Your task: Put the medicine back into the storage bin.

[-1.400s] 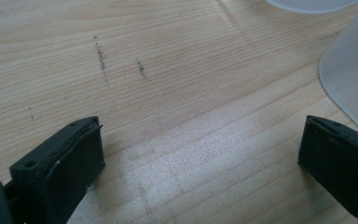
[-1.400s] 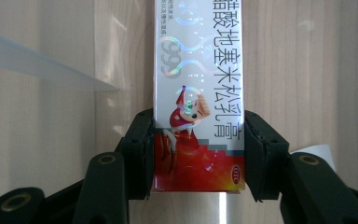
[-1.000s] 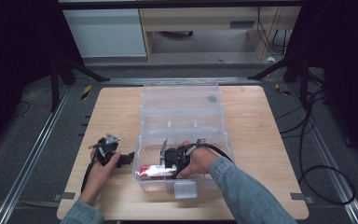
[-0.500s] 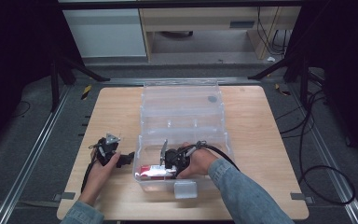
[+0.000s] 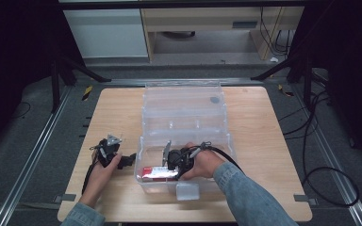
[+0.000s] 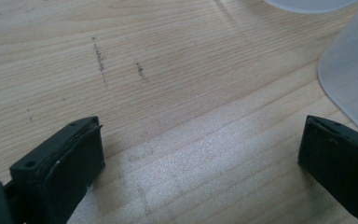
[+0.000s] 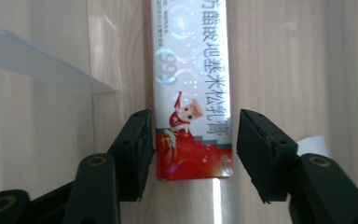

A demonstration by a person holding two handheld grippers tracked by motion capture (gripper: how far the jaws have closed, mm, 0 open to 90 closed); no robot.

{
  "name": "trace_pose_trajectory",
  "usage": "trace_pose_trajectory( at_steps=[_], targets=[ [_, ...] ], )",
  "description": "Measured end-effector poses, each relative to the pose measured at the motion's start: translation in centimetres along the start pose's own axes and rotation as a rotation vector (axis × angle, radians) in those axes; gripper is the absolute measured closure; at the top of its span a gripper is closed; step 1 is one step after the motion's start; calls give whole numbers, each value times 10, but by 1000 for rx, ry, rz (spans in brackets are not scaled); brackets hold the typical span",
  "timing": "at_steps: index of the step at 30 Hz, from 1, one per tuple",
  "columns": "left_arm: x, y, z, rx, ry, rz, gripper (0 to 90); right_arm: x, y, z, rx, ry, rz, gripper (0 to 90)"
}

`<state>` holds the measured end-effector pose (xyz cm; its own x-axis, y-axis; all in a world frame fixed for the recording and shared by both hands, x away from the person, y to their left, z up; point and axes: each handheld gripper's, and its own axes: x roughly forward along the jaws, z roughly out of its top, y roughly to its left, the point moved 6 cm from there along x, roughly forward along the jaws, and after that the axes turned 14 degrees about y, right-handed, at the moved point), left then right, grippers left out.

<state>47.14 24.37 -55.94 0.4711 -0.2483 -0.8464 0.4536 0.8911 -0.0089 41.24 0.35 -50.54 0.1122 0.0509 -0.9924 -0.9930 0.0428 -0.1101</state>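
The red box (image 7: 192, 88) runs lengthwise straight out from the right claw (image 7: 193, 149), whose jaws sit open on either side, one touching; left claw (image 6: 200, 154) idles wide open over the counter (image 6: 168, 70).

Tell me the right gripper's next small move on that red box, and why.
Probably withdraw upward. The right gripper stands open around the red box, left jaw touching or nearly so, a slight gap at the other, and the box seems to lie flat on the floor of the clear bin. Were this a pickup, closing would come first.

Right hand-held gripper (image 5: 169, 159) shifted slightly right beside red box (image 5: 159, 173).
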Motion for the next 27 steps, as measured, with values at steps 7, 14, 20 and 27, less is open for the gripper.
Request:
trace_pose_trajectory(
  at_steps=[7, 14, 20, 27],
  targets=[
    [0, 0, 0, 3, 2, 0, 0, -18, -2, -11, 46, -49, -28, 590],
    [-7, 4, 1, -4, -13, 15, 37, -40, -4, -21, 103, -93, -41, 580],
    [-16, 8, 2, -14, -41, 5, 49, -58, -12, -30, 160, -123, -65, 516],
    [-37, 9, 4, -35, -128, -25, 76, -81, -24, -46, 258, -143, -76, 482]
  ],
)
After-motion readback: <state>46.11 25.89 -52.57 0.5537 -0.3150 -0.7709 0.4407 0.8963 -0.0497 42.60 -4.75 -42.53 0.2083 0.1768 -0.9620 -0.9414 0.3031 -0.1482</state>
